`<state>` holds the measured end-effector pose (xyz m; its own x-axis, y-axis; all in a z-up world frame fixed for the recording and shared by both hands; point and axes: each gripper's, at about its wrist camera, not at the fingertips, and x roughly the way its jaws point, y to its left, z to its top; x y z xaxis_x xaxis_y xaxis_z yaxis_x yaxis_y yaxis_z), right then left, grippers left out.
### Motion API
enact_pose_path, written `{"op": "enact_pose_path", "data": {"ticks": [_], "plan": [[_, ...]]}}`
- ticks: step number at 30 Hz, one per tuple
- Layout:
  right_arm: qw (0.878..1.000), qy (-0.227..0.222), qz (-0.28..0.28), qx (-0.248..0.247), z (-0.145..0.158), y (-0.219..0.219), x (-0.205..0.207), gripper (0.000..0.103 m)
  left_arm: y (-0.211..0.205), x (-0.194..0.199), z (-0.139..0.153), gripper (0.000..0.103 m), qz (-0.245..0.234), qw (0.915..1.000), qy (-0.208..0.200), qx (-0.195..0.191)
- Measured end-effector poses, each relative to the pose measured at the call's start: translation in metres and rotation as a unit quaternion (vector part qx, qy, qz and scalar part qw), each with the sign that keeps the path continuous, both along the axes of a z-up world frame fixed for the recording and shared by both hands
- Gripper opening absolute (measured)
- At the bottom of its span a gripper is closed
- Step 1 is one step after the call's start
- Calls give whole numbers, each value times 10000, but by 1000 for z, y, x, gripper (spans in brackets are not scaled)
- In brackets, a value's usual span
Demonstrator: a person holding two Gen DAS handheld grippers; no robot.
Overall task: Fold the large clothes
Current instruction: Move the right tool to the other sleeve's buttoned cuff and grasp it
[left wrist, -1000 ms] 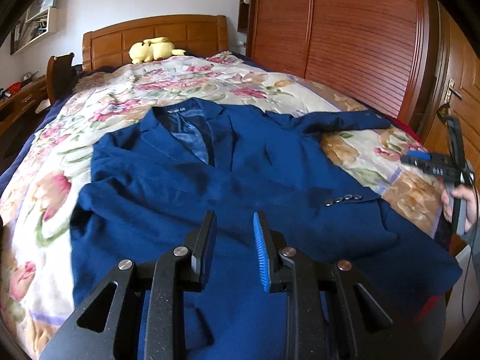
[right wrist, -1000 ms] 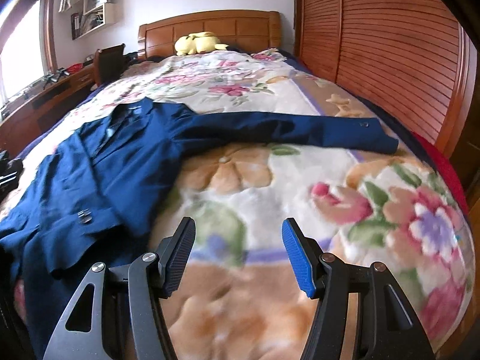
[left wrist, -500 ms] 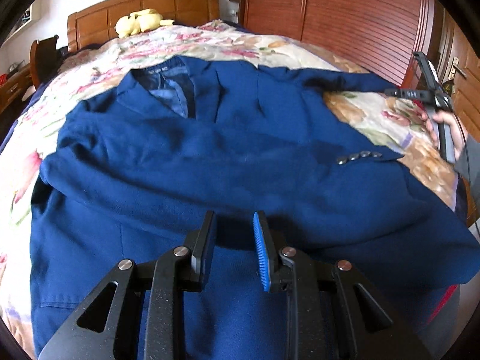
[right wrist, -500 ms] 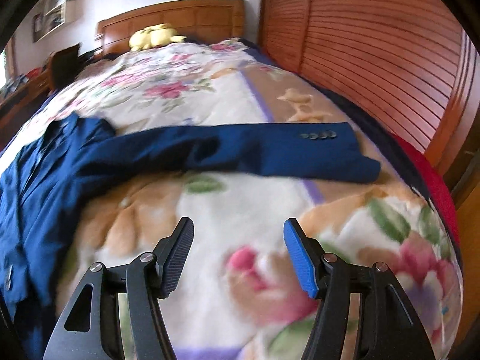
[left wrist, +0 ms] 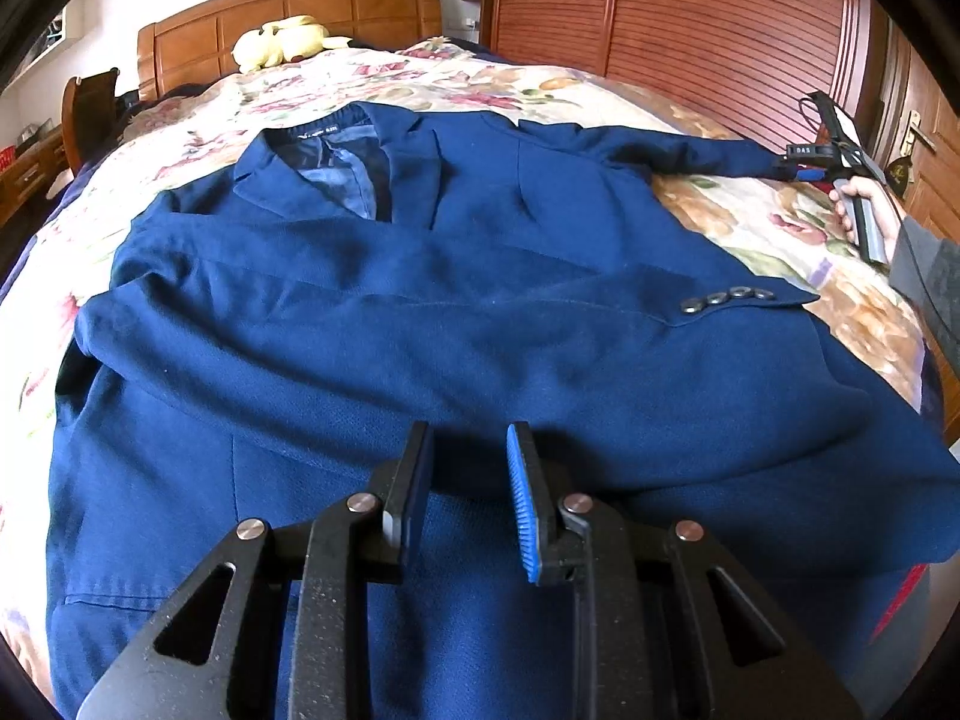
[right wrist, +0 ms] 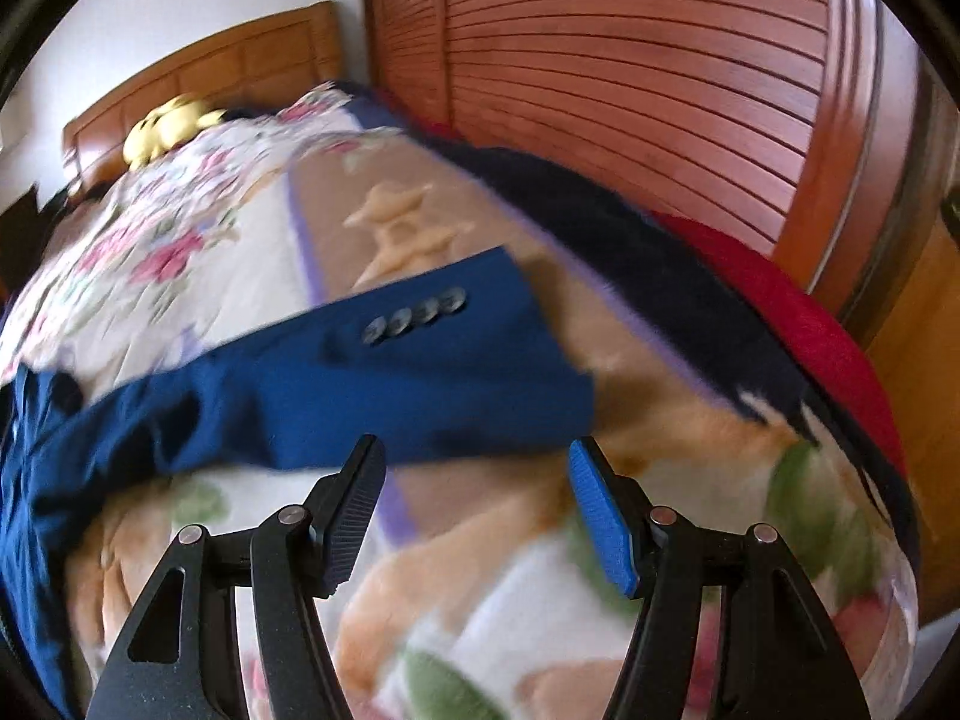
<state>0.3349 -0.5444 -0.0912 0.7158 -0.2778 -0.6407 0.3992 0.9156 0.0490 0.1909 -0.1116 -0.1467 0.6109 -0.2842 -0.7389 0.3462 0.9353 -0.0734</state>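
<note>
Blue jacket (left wrist: 456, 312) lies face up on the bed (left wrist: 750, 222), far sleeve (right wrist: 336, 384) stretched toward frame right. My right tool (right wrist: 477, 498), gaping and empty, nears the cuff (buttons up). Plan: pinch cuff edge squarely, lift low, fold across the chest. Left tool (left wrist: 468, 474), narrowly parted, hovers empty over the hem.

Right gripper (right wrist: 477, 483): bottom centre of the frame, jaws apart, nothing between them.
Jacket sleeve (right wrist: 336, 387): navy, crossing the middle from the left, cuff just above the fingertips.
Cuff buttons (right wrist: 414, 315): four in a row.
Floral blanket (right wrist: 180, 240): under the sleeve.
Yellow plush toy (right wrist: 159, 132): upper left, by the headboard (right wrist: 198, 66).
Slatted wardrobe doors (right wrist: 600, 60): upper right.
</note>
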Motion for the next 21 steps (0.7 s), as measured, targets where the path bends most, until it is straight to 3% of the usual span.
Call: {"op": "enact_pose_path", "data": {"ticks": [10, 16, 17, 19, 21], "plan": [[9966, -106, -458, 683, -12, -23, 24, 65, 1, 0, -2, 26, 6, 10000, 10, -20], [9976, 34, -400, 572, -18, -11, 29, 65, 1, 0, -2, 26, 5, 10000, 12, -23], [9982, 66, -285, 519, -18, -7, 30, 61, 1, 1, -3, 26, 6, 10000, 14, -29], [9992, 170, -10, 355, -17, 1, 31, 17, 1, 1, -3, 26, 7, 10000, 11, -26], [9994, 263, 222, 83, -15, 13, 33, 14, 1, 0, -3, 26, 14, 10000, -5, -2]]}}
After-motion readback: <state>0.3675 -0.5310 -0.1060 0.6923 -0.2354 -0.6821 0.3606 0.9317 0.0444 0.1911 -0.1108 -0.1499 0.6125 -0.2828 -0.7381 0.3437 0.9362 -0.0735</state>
